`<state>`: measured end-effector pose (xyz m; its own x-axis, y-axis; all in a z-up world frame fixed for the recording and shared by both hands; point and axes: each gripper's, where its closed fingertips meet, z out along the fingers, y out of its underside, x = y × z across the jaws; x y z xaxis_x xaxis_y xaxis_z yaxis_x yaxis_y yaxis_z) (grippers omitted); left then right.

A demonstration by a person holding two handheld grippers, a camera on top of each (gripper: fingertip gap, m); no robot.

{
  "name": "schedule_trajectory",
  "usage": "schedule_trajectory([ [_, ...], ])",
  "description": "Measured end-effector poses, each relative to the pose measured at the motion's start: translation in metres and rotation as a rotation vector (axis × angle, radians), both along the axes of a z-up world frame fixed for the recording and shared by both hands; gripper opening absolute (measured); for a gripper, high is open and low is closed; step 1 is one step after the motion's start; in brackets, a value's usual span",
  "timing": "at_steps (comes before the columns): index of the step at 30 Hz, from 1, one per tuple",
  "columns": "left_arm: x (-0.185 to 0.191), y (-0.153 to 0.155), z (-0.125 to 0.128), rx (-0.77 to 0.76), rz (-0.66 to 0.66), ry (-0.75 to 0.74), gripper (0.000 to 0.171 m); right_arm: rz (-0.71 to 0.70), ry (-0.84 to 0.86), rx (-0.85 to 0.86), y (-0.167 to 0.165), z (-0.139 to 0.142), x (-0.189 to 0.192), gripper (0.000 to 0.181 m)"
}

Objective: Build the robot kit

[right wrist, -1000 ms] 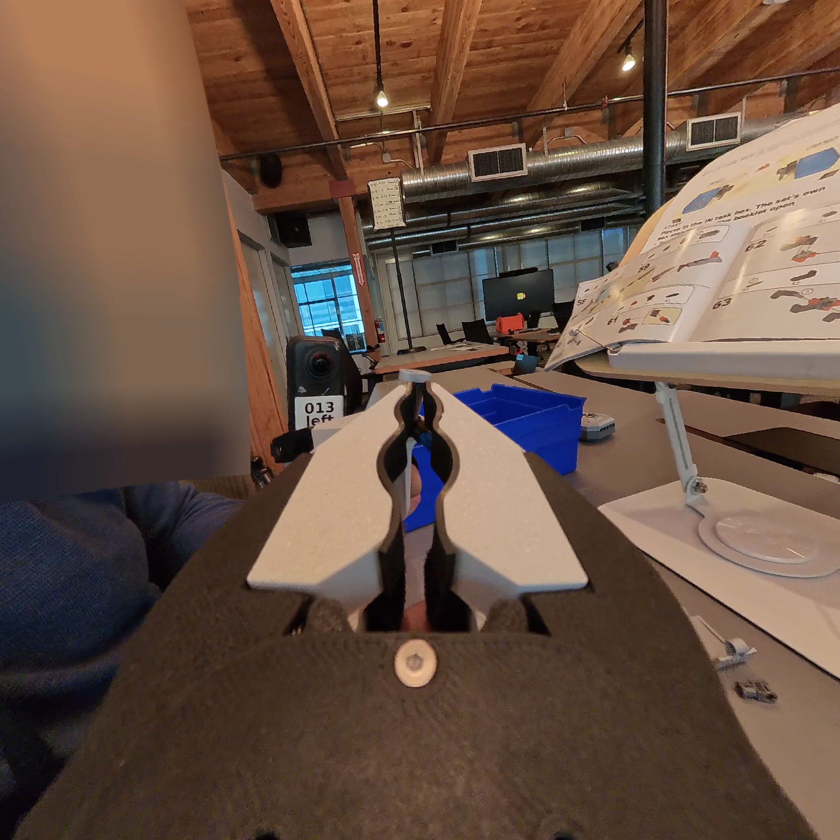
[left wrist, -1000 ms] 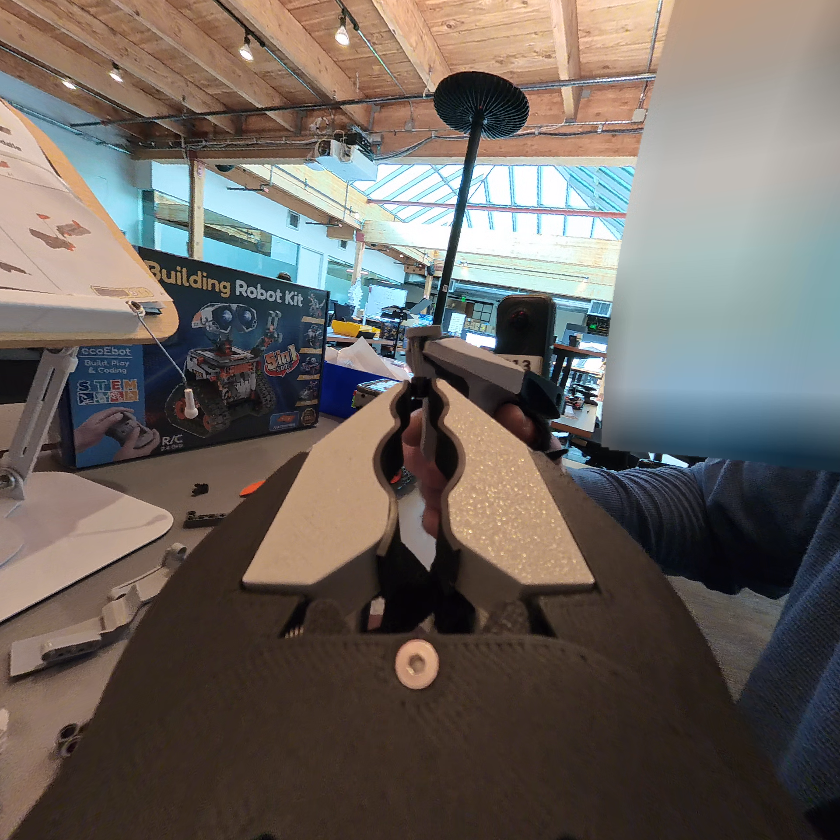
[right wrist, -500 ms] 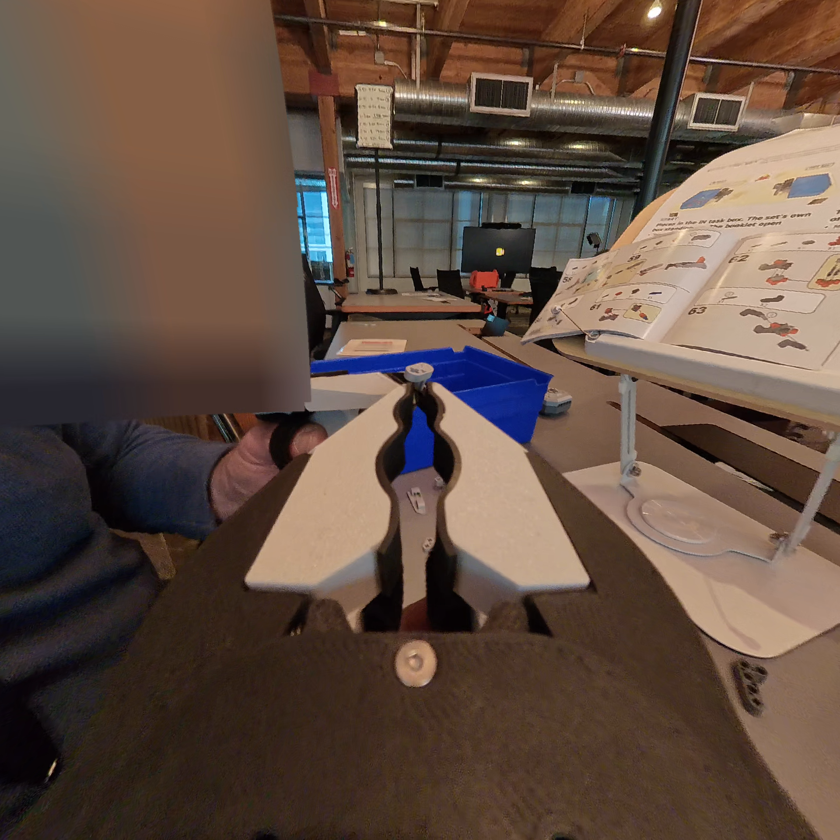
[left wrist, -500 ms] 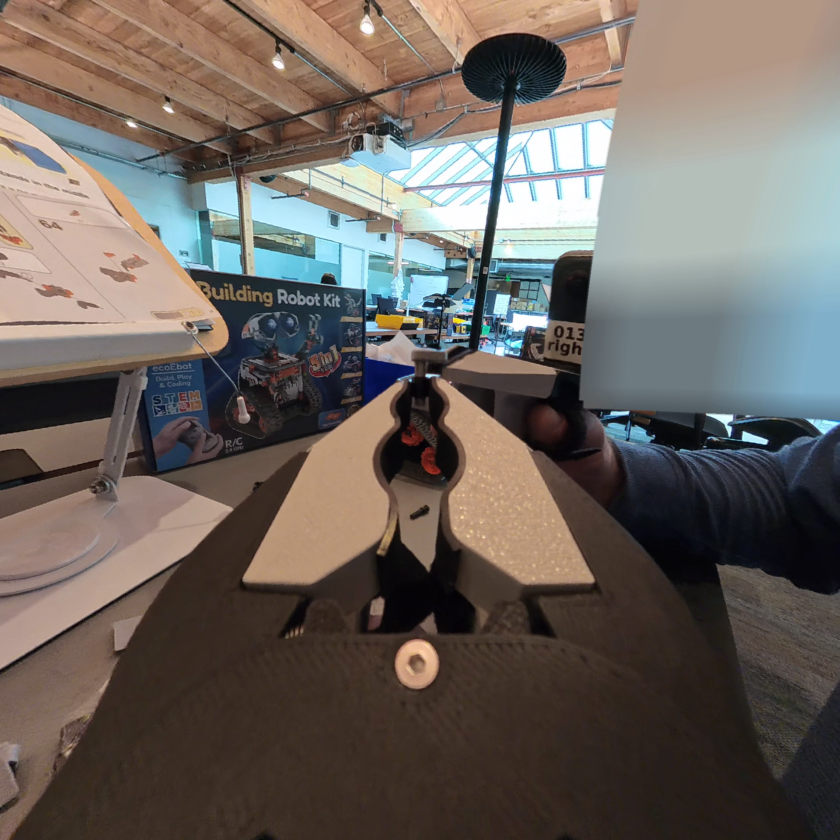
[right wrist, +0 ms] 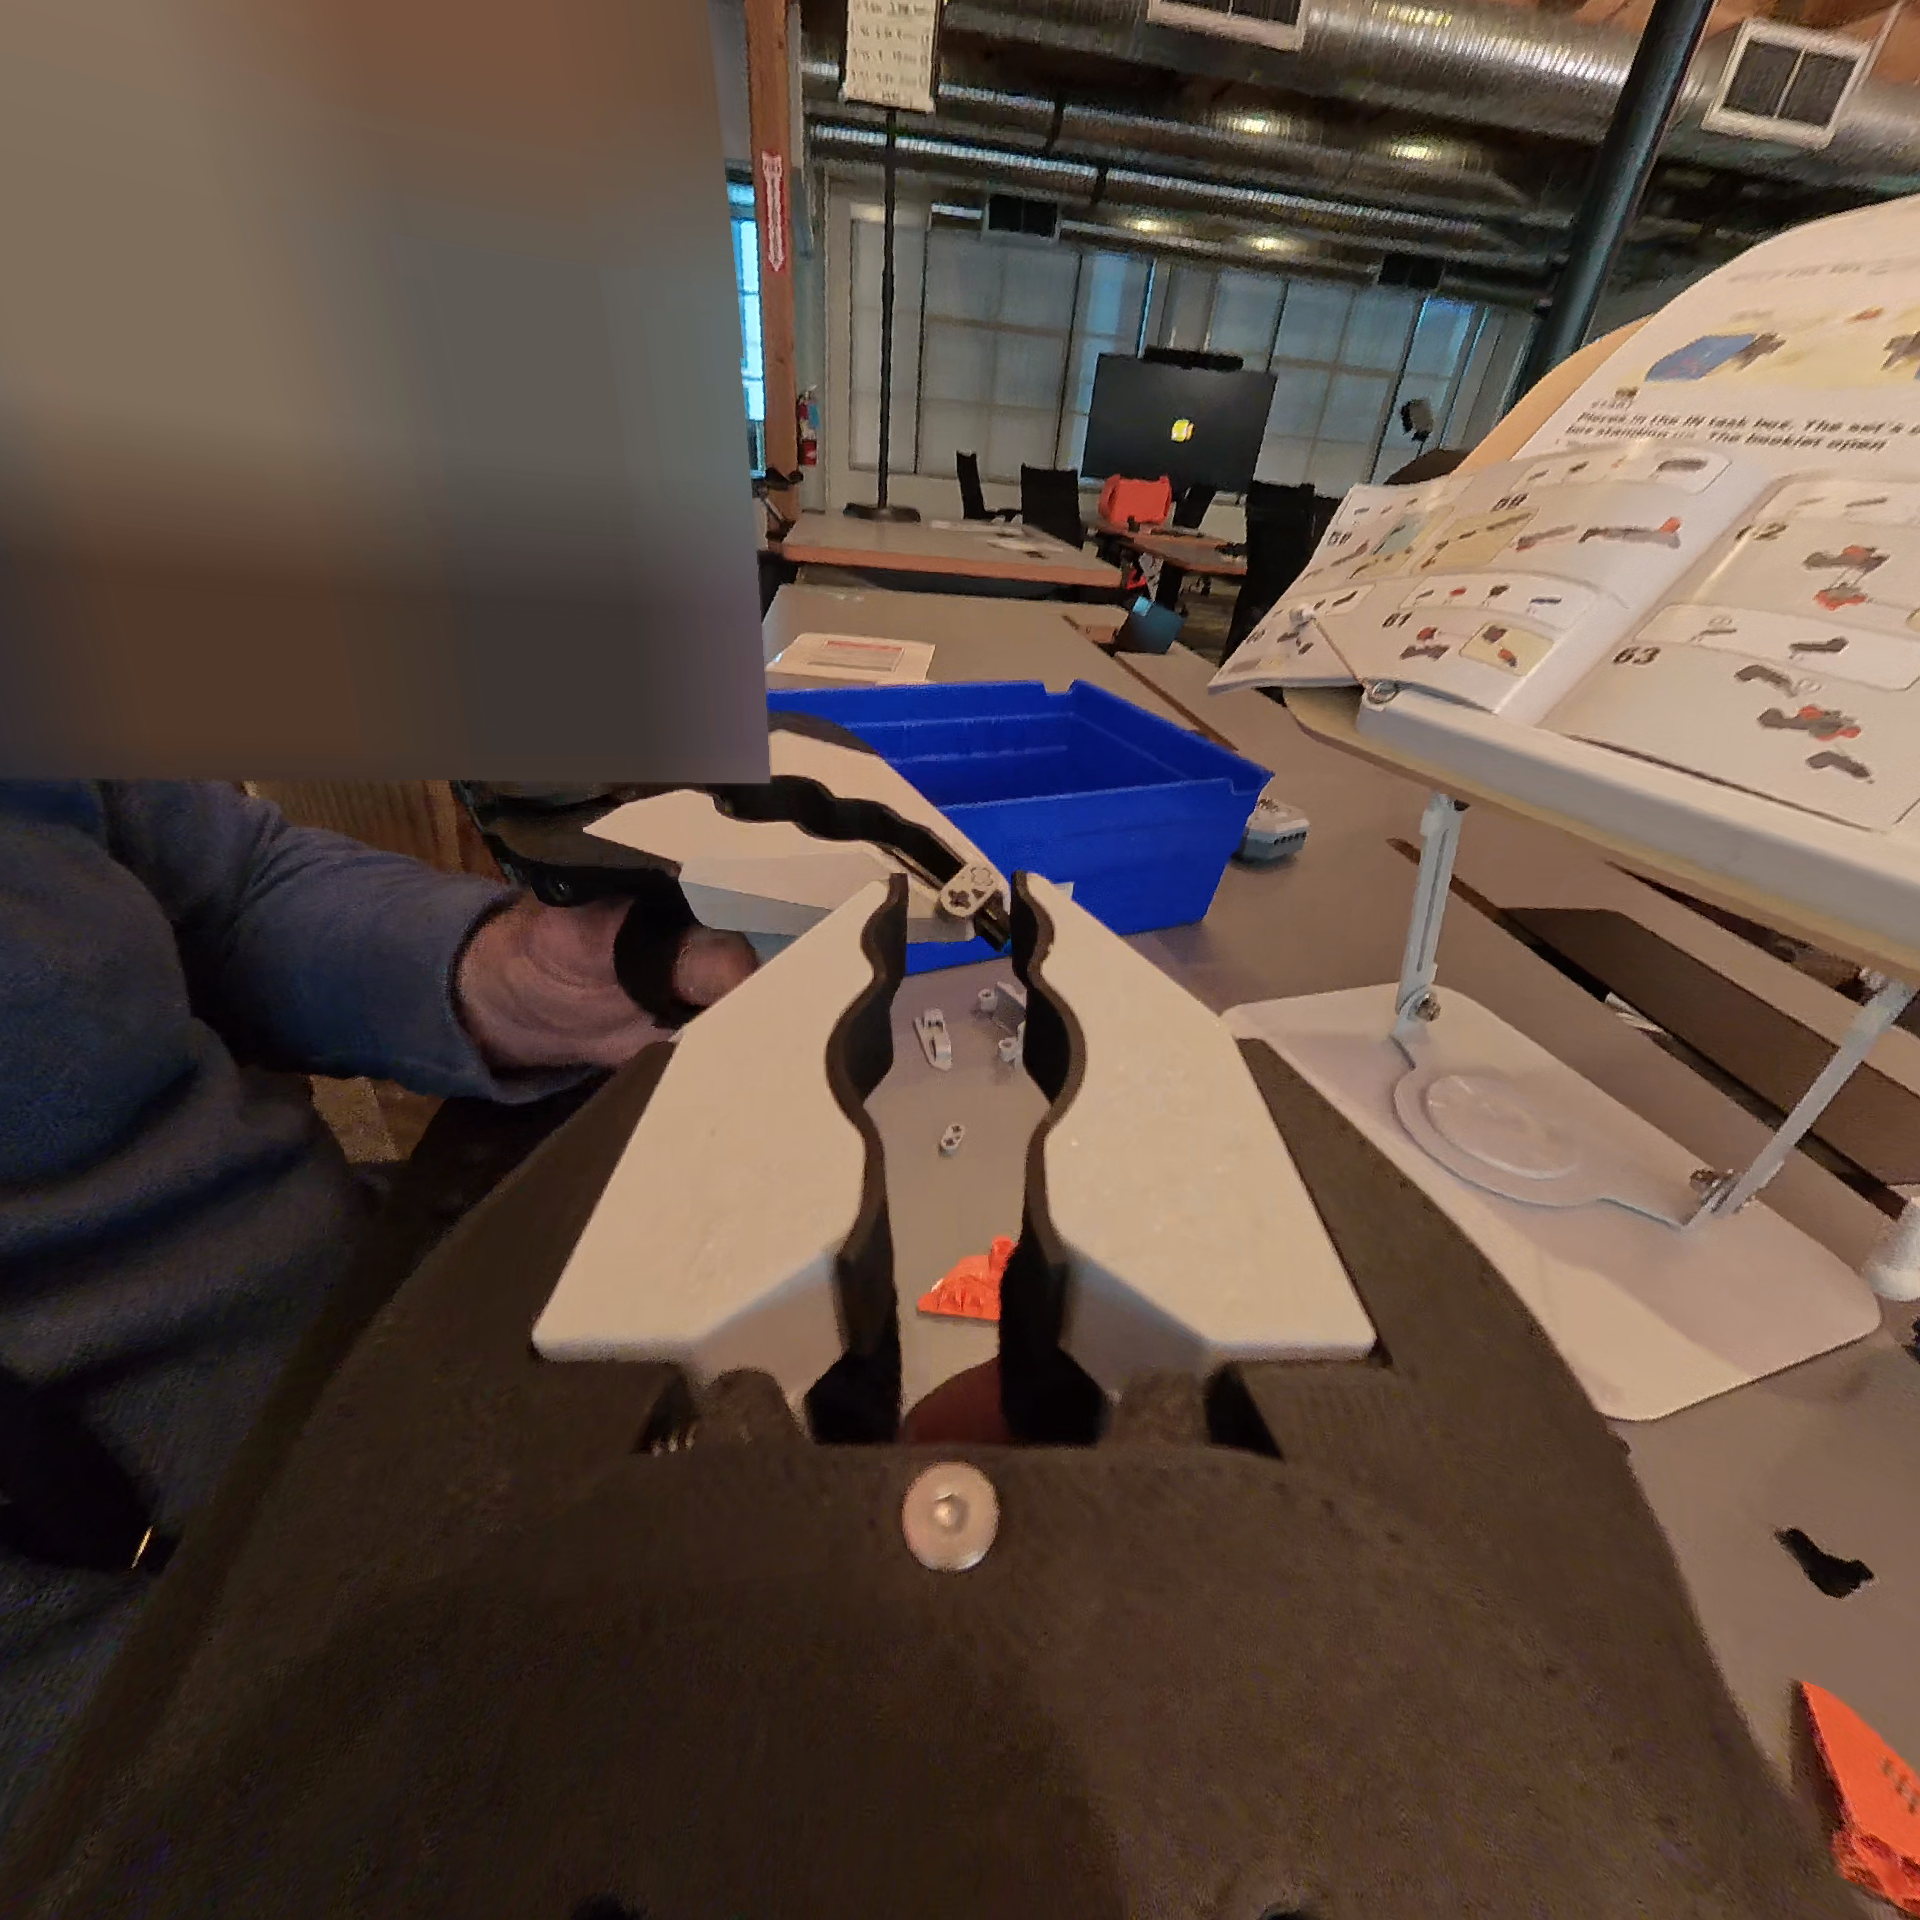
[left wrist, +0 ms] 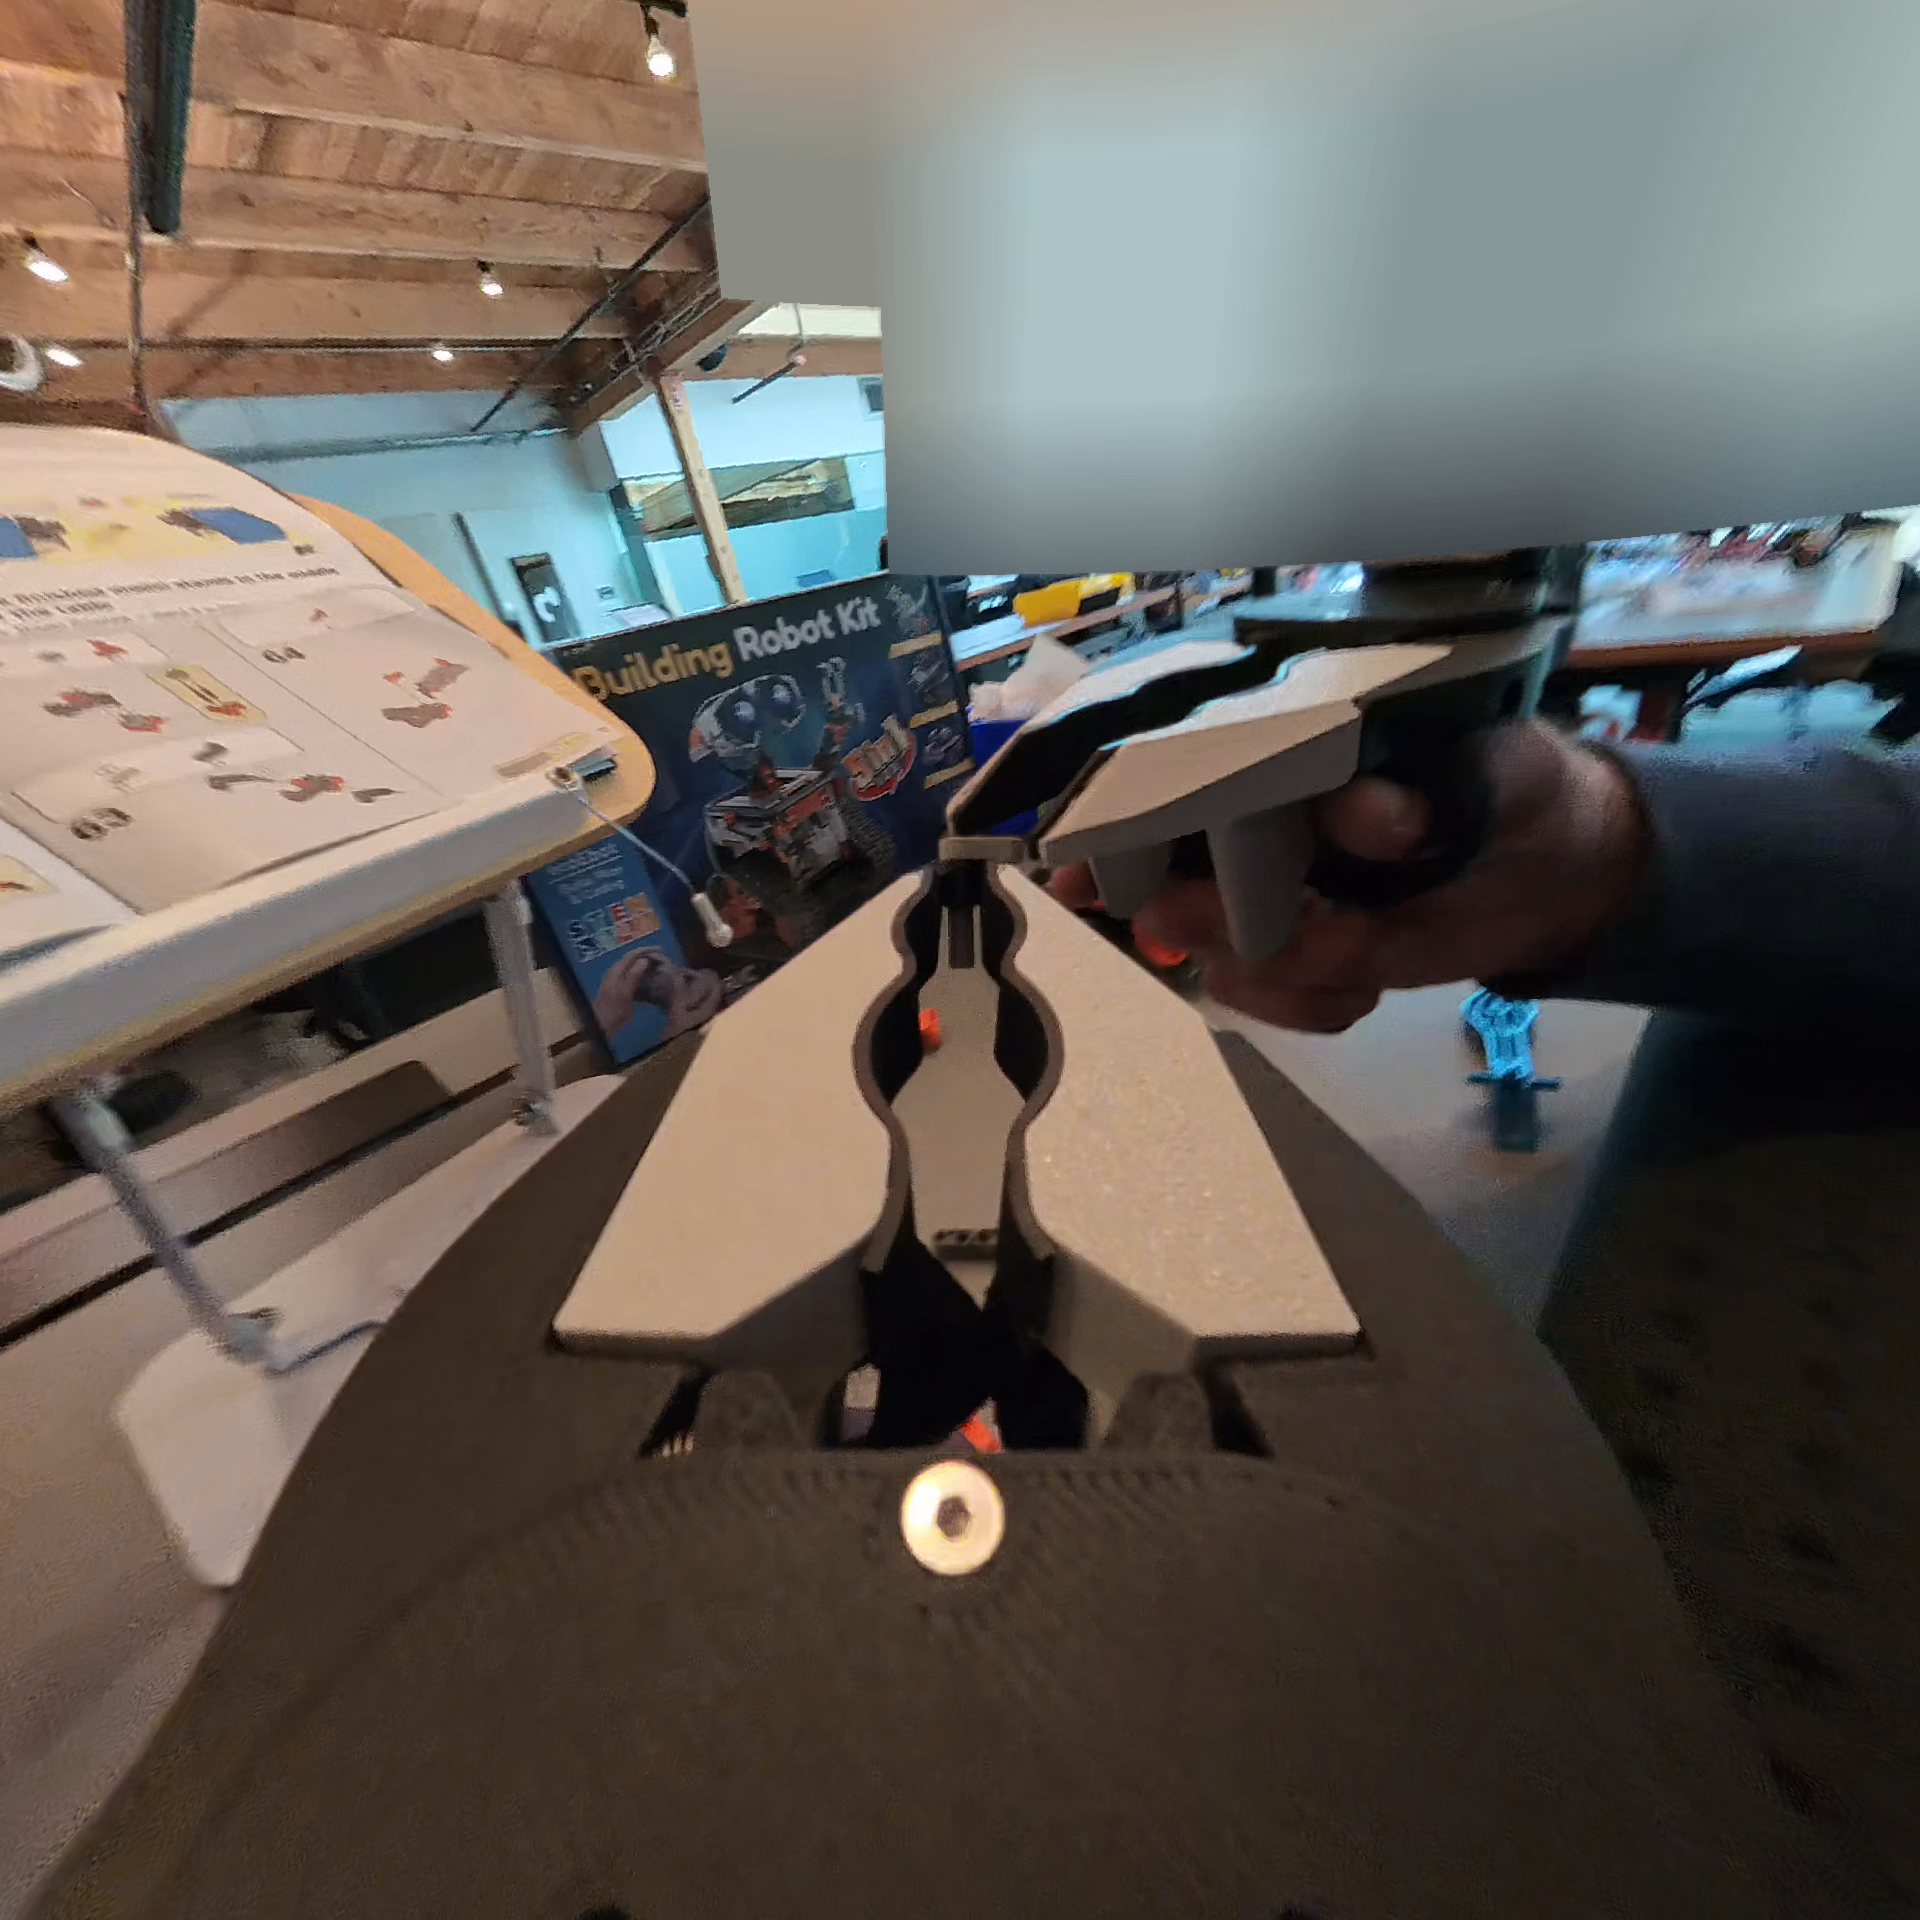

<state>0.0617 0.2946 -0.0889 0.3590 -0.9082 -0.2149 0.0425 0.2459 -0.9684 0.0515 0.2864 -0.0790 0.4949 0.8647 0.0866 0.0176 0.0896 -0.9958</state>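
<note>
up close, a small grey connector piece (right wrist: 971, 891) is sitting crosswise at the tips of the left gripper (right wrist: 977, 909), whose fingers are pinching together on it; seen from the left wrist, the same piece (left wrist: 980, 850) is topping a short dark peg (left wrist: 958, 928) standing between the nearly closed tips of the left gripper (left wrist: 961, 883). the right gripper (right wrist: 954, 888) is spreading its fingers apart around that piece, gripping nothing, and its tips (left wrist: 1003, 831) are hovering just over the piece in the left wrist view. one hand (right wrist: 582, 987) is curling round the left handle, forearm level, and the other hand (left wrist: 1444, 883) is squeezing the right handle. below, four small grey parts (right wrist: 935, 1039) and one orange part (right wrist: 966, 1288) are lying on the grey table (right wrist: 1299, 935), near one blue bin (right wrist: 1039, 769), one white book stand (right wrist: 1538, 1164) carrying one open booklet (right wrist: 1662, 592), and one kit box (left wrist: 769, 790).
</note>
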Motion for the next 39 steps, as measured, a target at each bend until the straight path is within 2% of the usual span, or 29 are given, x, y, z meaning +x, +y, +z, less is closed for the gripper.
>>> schedule_trajectory([
  [4, -0.001, 0.001, -0.005, 0.148, 0.091, 0.105, 0.007, -0.018, -0.092, 0.010, 0.006, -0.013, 0.007, 0.023],
  [11, 0.000, -0.001, -0.013, 0.239, 0.118, 0.207, 0.006, -0.161, -0.388, 0.211, 0.016, -0.032, 0.013, 0.022],
  [15, 0.002, -0.004, -0.020, 0.232, 0.093, 0.243, 0.006, -0.199, -0.472, 0.277, 0.020, -0.044, 0.008, 0.020],
  [23, 0.004, -0.008, -0.026, 0.174, 0.035, 0.247, 0.006, -0.220, -0.507, 0.364, 0.021, -0.050, -0.001, 0.005],
  [39, 0.003, -0.005, -0.028, 0.117, 0.021, 0.225, 0.008, -0.228, -0.466, 0.367, 0.026, -0.053, -0.003, 0.003],
])
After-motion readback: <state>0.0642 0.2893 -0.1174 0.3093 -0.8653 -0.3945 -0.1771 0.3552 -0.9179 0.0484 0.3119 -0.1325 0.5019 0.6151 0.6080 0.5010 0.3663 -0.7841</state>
